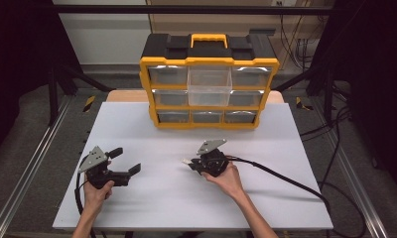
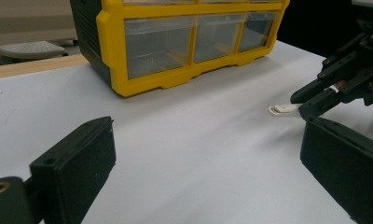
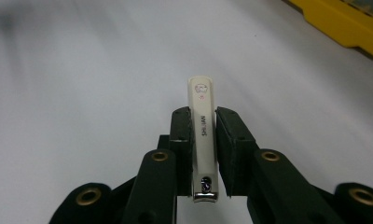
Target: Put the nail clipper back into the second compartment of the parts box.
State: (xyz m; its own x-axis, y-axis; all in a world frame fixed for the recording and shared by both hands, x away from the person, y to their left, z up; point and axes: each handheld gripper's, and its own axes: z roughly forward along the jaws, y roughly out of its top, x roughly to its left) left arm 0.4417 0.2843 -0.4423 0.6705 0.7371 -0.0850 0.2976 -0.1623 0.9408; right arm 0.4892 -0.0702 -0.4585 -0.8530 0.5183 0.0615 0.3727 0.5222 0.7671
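Observation:
A white nail clipper (image 3: pixel 203 126) with small print on its lever sits clamped between the two black jaws of my right gripper (image 3: pixel 203 116), its tip sticking out forward. From above, the right gripper (image 1: pixel 192 163) is near the middle of the white table (image 1: pixel 286 148), pointing left, the clipper (image 1: pixel 186 161) at its tip. My left gripper (image 1: pixel 124 161) rests at the front left, open with nothing between its jaws. In the left gripper view, the clipper (image 2: pixel 283 109) and the right gripper (image 2: pixel 310 100) show at the right, beyond my own left gripper (image 2: pixel 208 154).
A yellow and black drawer organiser (image 1: pixel 209 82) stands at the back of the table, its top middle clear drawer (image 1: pixel 209 88) pulled out. The organiser (image 2: pixel 184 42) shows close by in the left gripper view. Cables trail off to the right.

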